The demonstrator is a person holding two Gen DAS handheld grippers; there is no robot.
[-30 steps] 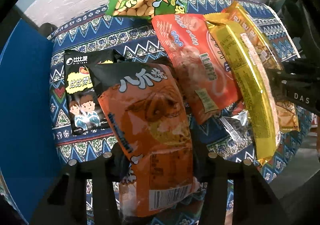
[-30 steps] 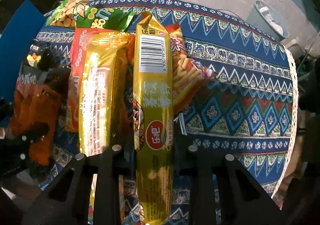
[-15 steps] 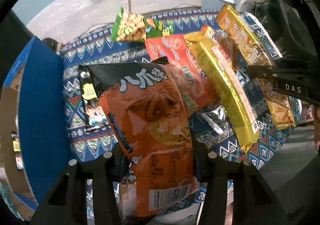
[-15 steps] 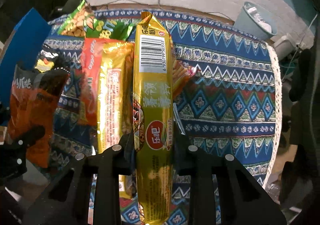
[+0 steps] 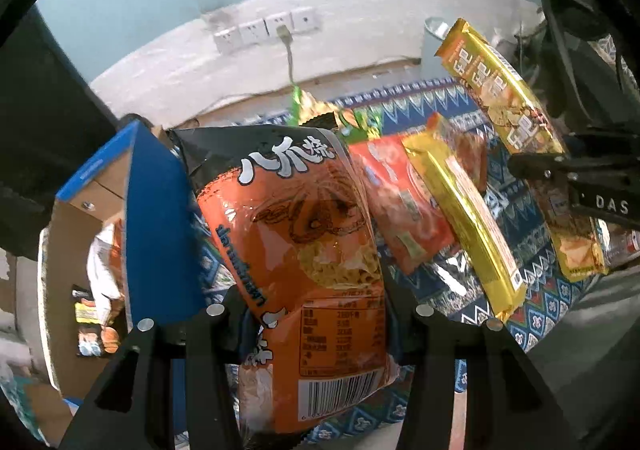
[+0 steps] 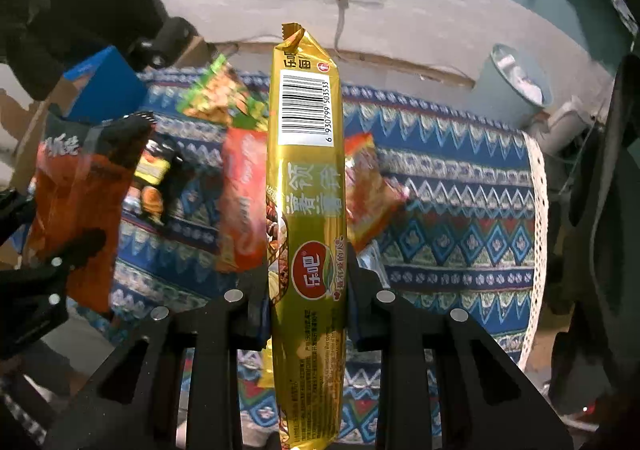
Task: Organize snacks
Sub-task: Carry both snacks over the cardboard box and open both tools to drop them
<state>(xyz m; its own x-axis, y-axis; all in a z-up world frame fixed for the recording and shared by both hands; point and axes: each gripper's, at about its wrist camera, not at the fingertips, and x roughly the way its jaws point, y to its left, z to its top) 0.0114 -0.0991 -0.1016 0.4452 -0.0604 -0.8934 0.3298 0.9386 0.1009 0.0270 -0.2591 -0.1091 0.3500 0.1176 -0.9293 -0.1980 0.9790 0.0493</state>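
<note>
Above the patterned tablecloth [image 6: 460, 186], I am lifting two snacks clear for boxing. My left gripper [image 5: 316, 314] is clamping the orange chip bag [image 5: 296, 246]; my right gripper [image 6: 308, 298] is pinching the gold cracker pack [image 6: 306, 186] mid-length for balance.

Gold snack pack [image 6: 307, 186] barcode reads 6930799503533; right gripper [image 5: 576, 186] says DAS.

Snack packs, two lifted, rest on patterned cloth.
Glossy orange-and-black puffed snack bag [image 5: 304, 250] upright, lifted, barcode at bottom. Long gold foil biscuit sleeve [image 6: 306, 218] upright, lifted, barcode near top. Flat on cloth: red-orange crinkly pouch [image 5: 396, 206], second gold foil sleeve [image 5: 464, 218] across it, green peanut bag [image 6: 218, 98] at far edge, small black-yellow packet [image 6: 158, 178].
</note>
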